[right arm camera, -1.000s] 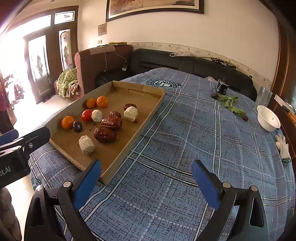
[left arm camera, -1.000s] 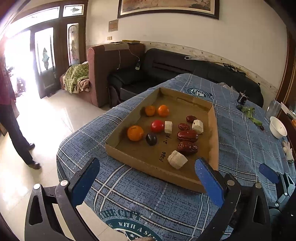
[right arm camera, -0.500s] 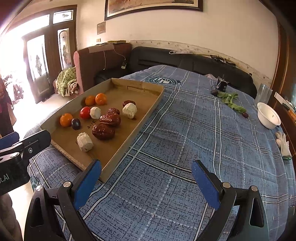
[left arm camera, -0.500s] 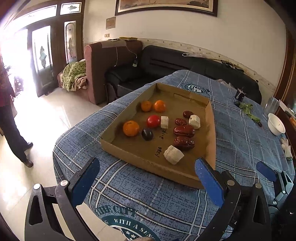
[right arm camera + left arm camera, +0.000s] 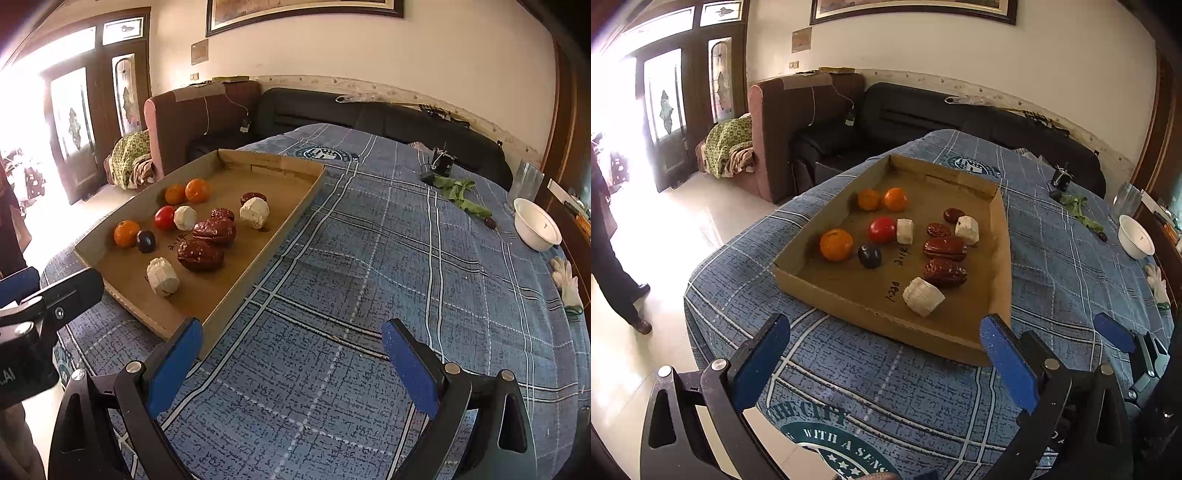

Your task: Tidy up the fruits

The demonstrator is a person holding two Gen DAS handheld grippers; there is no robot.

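Fruits [image 5: 836,244] in cardboard tray [image 5: 886,317], bowl [image 5: 537,229] apart

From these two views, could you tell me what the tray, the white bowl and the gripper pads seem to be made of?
The tray looks like plain brown corrugated cardboard, matte, with pen marks on its floor. The white bowl seems glazed ceramic or enamel; its smooth rim shines, but I cannot tell which. The pads on the left gripper look like blue rubber or foam, dull and finely speckled.
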